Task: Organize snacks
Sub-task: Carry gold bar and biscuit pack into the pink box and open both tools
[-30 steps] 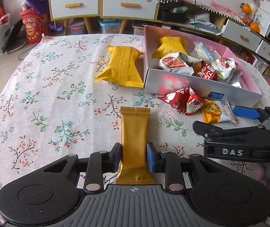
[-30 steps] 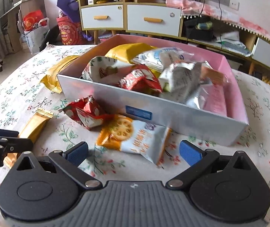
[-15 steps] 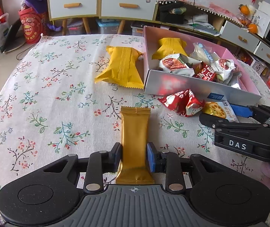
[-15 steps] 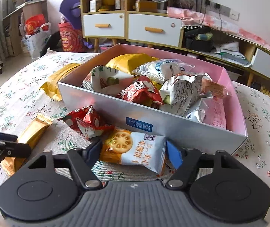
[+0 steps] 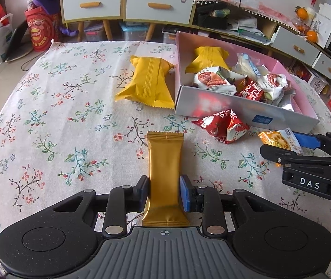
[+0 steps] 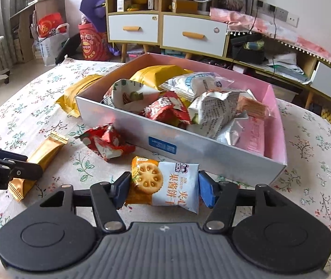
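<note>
My left gripper (image 5: 164,195) is shut on a long gold snack bar (image 5: 165,162) lying on the floral tablecloth; the right wrist view also shows that bar (image 6: 42,155). My right gripper (image 6: 165,190) is closing its jaws on an orange and pale blue biscuit packet (image 6: 165,181), and both pads touch its sides. The packet sits just in front of the silver box (image 6: 188,144) with a pink inside, which holds several snack packets. In the left wrist view the biscuit packet (image 5: 279,139) lies between the right gripper's fingers (image 5: 304,139).
A crumpled red packet (image 5: 221,125) lies against the front wall of the box (image 5: 235,107). A large yellow packet (image 5: 149,81) lies left of the box. Cabinets with white drawers (image 6: 193,34) and bags stand beyond the table's far edge.
The right gripper's jaws came in from wide open onto the biscuit packet's sides. The left gripper and its gold bar have not moved.
</note>
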Action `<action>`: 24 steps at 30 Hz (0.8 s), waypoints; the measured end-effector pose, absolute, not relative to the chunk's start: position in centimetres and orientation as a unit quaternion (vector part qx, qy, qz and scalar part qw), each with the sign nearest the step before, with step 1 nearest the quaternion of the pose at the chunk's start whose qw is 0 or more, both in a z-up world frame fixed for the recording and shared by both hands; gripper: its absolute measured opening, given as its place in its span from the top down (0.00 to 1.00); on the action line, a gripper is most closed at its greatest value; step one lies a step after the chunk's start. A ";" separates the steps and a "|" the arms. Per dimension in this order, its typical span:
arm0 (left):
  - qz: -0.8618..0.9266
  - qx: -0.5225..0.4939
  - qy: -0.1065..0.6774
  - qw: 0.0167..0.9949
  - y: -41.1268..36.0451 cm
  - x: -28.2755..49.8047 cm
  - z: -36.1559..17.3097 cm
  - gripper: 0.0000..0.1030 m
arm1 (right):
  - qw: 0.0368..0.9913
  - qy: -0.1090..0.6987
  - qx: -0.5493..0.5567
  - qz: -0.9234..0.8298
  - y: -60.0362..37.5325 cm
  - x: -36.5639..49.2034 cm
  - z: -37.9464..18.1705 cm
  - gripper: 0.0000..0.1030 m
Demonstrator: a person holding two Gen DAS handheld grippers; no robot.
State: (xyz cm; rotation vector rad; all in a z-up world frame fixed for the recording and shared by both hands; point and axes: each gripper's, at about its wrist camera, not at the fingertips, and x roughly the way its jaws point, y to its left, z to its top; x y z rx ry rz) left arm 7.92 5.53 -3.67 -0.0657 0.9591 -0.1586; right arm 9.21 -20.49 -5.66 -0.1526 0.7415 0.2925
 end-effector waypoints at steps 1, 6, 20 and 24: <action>-0.077 -0.032 0.460 0.884 5.5 7.9 -3.6 0.75 | 0.919 0.361 -0.073 0.141 -20.6 9.2 -5.6 0.45; -0.084 -0.038 0.455 0.886 5.2 7.9 -3.1 0.75 | 0.922 0.358 -0.061 0.136 -21.6 9.2 -4.9 0.45; -0.098 -0.074 0.416 0.901 4.6 8.3 -0.4 0.75 | 0.940 0.324 -0.007 0.102 -24.7 9.2 -2.2 0.45; -0.109 -0.087 0.394 0.908 3.8 8.8 0.8 0.75 | 0.945 0.313 0.025 0.093 -25.6 9.9 -1.5 0.45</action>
